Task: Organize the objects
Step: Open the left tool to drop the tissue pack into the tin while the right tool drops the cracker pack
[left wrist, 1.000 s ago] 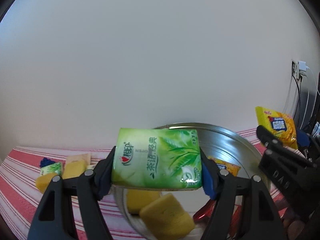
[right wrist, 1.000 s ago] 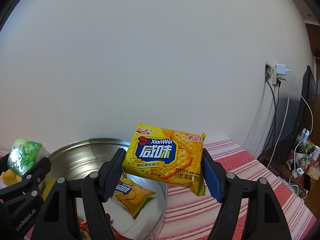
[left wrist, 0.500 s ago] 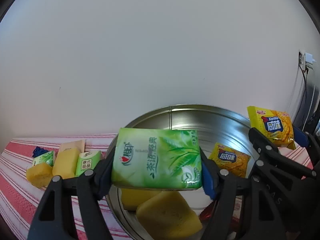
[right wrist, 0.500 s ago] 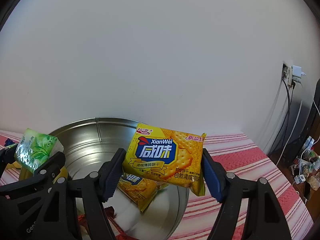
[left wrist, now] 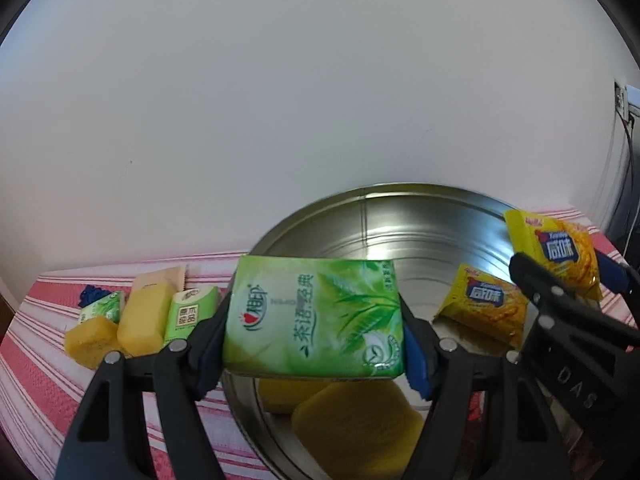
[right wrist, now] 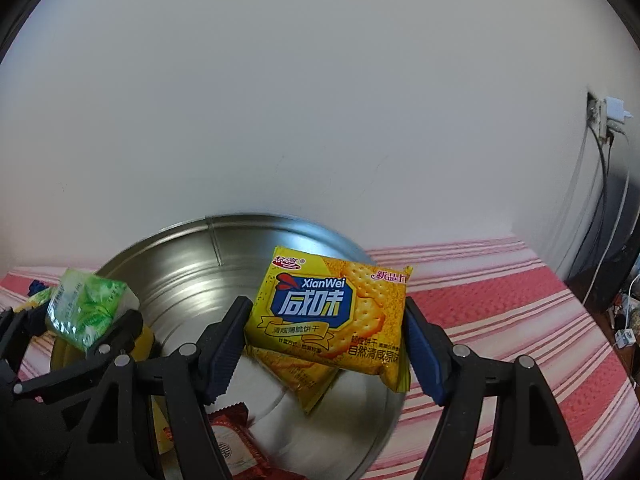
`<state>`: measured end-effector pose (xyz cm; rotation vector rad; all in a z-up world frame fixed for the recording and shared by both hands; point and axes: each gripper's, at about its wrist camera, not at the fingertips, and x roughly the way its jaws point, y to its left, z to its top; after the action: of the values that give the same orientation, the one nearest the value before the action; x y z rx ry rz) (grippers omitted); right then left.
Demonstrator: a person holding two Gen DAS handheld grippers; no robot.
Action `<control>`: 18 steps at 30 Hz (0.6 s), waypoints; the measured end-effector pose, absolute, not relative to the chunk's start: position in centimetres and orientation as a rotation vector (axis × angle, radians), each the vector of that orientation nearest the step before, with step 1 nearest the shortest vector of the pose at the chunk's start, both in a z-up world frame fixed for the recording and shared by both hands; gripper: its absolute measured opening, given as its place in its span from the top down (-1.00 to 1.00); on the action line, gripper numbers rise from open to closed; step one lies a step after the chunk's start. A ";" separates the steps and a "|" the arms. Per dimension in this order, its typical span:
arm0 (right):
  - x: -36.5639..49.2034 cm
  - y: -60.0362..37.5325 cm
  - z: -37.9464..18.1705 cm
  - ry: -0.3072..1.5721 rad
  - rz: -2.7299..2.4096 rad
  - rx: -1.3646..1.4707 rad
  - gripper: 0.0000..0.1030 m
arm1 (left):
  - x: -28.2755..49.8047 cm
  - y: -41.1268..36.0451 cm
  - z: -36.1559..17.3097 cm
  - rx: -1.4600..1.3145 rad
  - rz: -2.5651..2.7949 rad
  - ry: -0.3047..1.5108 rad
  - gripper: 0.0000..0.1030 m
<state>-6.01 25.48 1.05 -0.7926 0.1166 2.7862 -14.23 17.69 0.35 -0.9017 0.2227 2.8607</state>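
Observation:
My left gripper point(left wrist: 314, 340) is shut on a green tissue pack point(left wrist: 314, 316) and holds it over the near left rim of a round metal tin point(left wrist: 400, 220). My right gripper point(right wrist: 326, 336) is shut on a yellow cracker packet point(right wrist: 328, 312) above the tin's point(right wrist: 180, 272) right half. The right gripper and its packet point(left wrist: 556, 252) show at the right of the left wrist view. The tissue pack point(right wrist: 86, 308) shows at the left of the right wrist view. Inside the tin lie another yellow cracker packet point(left wrist: 484, 308), yellow sponges point(left wrist: 356, 428) and a red packet point(right wrist: 236, 440).
The tin stands on a red-and-white striped cloth point(right wrist: 500, 312) against a white wall. Left of the tin lie yellow sponges point(left wrist: 144, 316), small green tissue packs point(left wrist: 188, 312) and a beige packet point(left wrist: 160, 276). A wall socket with cables point(right wrist: 604, 120) is at the right.
Both grippers have come down and forward toward the tin, each holding its item. More of the tin's inside and of the items left of it shows.

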 end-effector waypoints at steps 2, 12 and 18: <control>-5.8 25.5 0.9 0.167 2.813 -0.818 -0.48 | -14.6 17.9 0.1 -0.914 2.858 0.178 -0.45; -4.6 29.3 0.8 0.442 2.913 -0.746 -0.62 | -13.9 16.5 2.0 -0.854 2.916 0.049 -0.99; -4.4 28.7 1.3 0.492 2.931 -0.680 -0.62 | -12.5 16.3 3.2 -0.794 2.929 0.103 -0.99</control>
<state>-4.41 28.74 1.30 -0.6804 0.4924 2.9309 -12.50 16.29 3.16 -0.7936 0.1035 2.9293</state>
